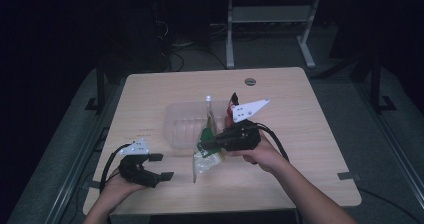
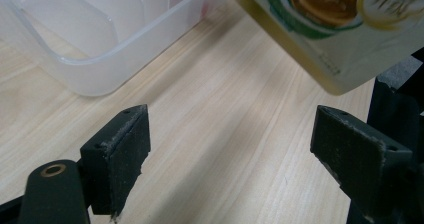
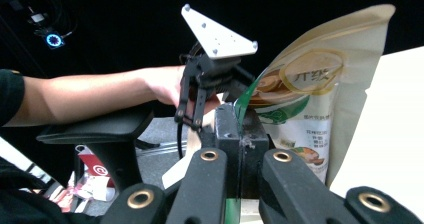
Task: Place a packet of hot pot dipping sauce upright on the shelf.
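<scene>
A snack pouch, cream with a green top edge, hangs tilted over the table just in front of a clear plastic container. My right gripper is shut on the pouch's green edge. In the right gripper view the jaws pinch that edge and the pouch rises to the right. My left gripper stands open near the table's front left, with nothing between its pads. From there the pouch hangs above right and the container lies upper left.
Inside the container stand a slim clear bottle and a red packet. The wooden table has a round grommet near its far edge. Desk legs and cables lie on the dark floor beyond.
</scene>
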Demonstrator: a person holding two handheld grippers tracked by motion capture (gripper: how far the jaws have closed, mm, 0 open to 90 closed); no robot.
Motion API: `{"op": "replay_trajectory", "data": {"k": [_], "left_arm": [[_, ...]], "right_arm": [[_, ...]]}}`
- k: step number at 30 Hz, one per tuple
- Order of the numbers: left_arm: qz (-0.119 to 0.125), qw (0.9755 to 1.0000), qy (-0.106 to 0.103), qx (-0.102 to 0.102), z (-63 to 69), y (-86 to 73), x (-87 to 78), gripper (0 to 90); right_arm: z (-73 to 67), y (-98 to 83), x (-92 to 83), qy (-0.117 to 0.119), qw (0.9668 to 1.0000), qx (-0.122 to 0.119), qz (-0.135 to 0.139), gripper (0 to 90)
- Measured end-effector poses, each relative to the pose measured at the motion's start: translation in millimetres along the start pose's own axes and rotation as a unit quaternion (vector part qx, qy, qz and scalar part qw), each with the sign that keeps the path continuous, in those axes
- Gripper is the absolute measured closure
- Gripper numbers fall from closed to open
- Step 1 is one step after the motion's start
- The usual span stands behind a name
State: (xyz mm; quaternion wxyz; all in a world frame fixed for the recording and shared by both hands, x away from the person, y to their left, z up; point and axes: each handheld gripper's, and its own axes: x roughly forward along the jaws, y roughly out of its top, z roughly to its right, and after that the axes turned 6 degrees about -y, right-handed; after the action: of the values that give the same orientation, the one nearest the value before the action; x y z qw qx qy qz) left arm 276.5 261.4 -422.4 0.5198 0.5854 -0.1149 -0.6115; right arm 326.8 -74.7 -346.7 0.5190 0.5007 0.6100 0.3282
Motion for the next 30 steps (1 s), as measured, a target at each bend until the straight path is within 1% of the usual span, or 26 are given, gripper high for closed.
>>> {"op": "replay_trajectory", "data": {"k": [2,5,6,9,10,11,12,14,15,17,22,25,29,30], "left_arm": [[-0.005,1.0000,0.000,0.004,-0.6,-0.3,-0.2,15.8],[-0.004,1.0000,0.003,0.004,-0.8,-0.4,-0.3,15.8],[-0.003,1.0000,0.003,0.000,-0.5,-0.6,-0.2,15.8],[-0.002,1.0000,0.002,-0.004,-0.7,-1.7,0.7,15.8],[-0.006,1.0000,0.003,0.003,-1.9,-1.6,0.7,15.8],[-0.009,1.0000,0.003,0.003,-2.0,-1.8,0.9,15.8],[-0.009,1.0000,0.002,-0.002,-1.5,-2.3,1.8,15.8],[-0.013,0.9999,0.002,0.000,-2.0,-2.7,2.8,15.8],[-0.017,0.9998,0.003,0.006,-2.7,-2.6,2.9,15.8],[-0.018,0.9998,0.003,0.002,-2.3,-3.4,4.2,15.8],[-0.023,0.9997,0.001,0.004,-3.4,-4.0,5.9,15.8],[-0.025,0.9997,0.001,0.004,-3.5,-4.2,6.1,15.8],[-0.025,0.9997,0.001,0.004,-3.9,-4.2,6.0,15.8],[-0.026,0.9996,0.001,0.007,-4.5,-4.1,5.9,15.8]], "right_arm": [[2.0,6.7,3.1,-0.003,1.0000,-0.007,0.002,90.0],[5.4,14.2,5.2,-0.005,0.9999,-0.009,0.007,90.0],[6.4,16.8,5.3,-0.007,0.9999,-0.006,0.005,90.0],[10.5,25.1,6.3,-0.011,0.9999,-0.009,0.009,90.0],[11.5,27.6,6.6,-0.012,0.9999,-0.008,0.009,90.0],[12.8,29.9,7.0,-0.015,0.9998,-0.010,0.010,90.0],[14.3,32.2,7.3,-0.015,0.9998,-0.012,0.008,90.0],[17.6,37.3,8.6,-0.020,0.9996,-0.017,0.008,90.0],[18.5,38.9,9.1,-0.020,0.9996,-0.017,0.009,90.0],[21.5,43.0,10.4,-0.022,0.9995,-0.019,0.011,90.0],[28.7,53.1,13.5,-0.027,0.9994,-0.018,0.015,90.0],[34.0,58.1,17.3,-0.032,0.9992,-0.017,0.014,90.0],[43.3,63.0,22.9,-0.043,0.9989,-0.017,0.003,90.0],[45.3,63.9,24.3,-0.043,0.9990,-0.013,0.000,90.0]]}}
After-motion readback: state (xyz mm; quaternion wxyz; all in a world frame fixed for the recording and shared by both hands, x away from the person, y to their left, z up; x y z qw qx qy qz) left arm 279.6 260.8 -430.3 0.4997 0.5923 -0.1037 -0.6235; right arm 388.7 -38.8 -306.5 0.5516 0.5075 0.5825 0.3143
